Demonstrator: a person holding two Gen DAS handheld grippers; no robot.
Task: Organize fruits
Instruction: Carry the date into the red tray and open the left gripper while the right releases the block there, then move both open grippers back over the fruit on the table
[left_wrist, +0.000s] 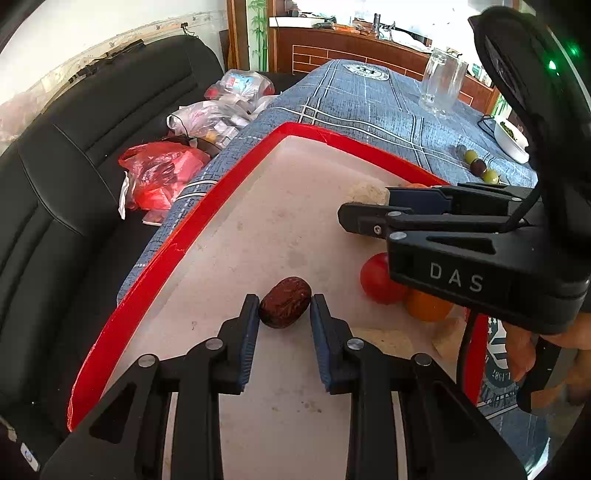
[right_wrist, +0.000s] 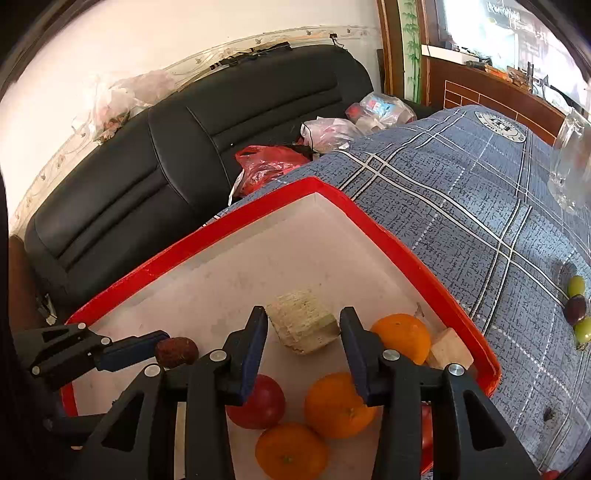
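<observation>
Red date (left_wrist: 284, 302) on the white tray floor, clenched between the left tool (left_wrist: 283, 309) pads, with bare floor out to the red rim (left_wrist: 207, 210) on the left. Right tool (right_wrist: 303, 325) released, straddling a pale cut block (right_wrist: 303, 326) without touching it. Oranges (right_wrist: 338, 404) and tomato (right_wrist: 258, 402) crowded nearer; far corner open.
</observation>
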